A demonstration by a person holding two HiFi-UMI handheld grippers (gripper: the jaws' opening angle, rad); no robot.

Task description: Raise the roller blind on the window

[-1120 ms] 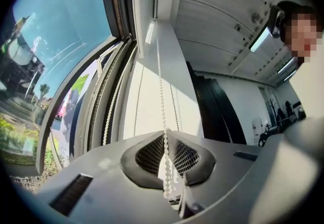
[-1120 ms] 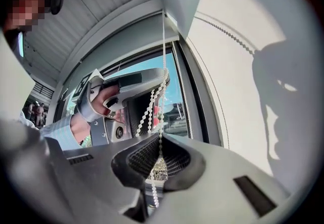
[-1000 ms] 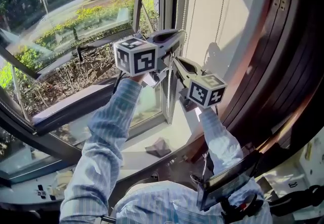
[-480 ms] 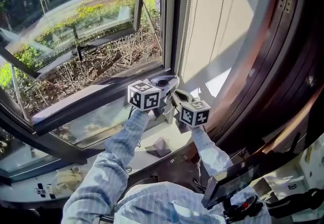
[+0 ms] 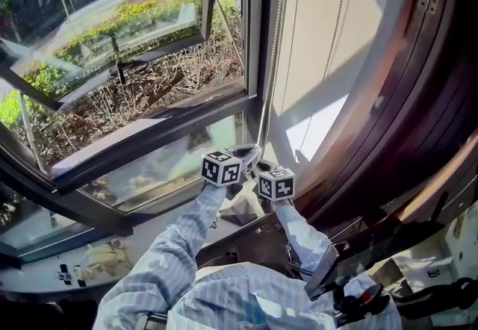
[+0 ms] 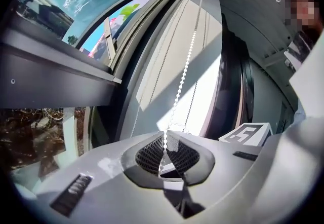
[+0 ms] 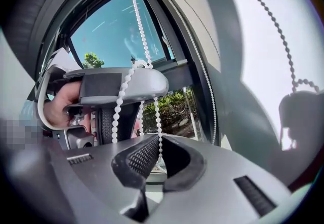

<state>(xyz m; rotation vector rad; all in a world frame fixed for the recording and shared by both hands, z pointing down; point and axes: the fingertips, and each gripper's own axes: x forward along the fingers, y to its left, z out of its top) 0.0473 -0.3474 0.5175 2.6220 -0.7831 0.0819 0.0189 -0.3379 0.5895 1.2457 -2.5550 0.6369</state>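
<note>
Down at six o'clock, my left claw (image 6: 163,139) and right claw (image 7: 158,149) clamp the bead chain (image 6: 182,71) — light, probably slippery; pinch across beads.

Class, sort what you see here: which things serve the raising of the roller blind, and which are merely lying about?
Job: roller blind; bead chain; left gripper and right gripper, both shut on the chain.
Lying about: hedge outside; open window frame; pale scraps on the lower ledge.
</note>
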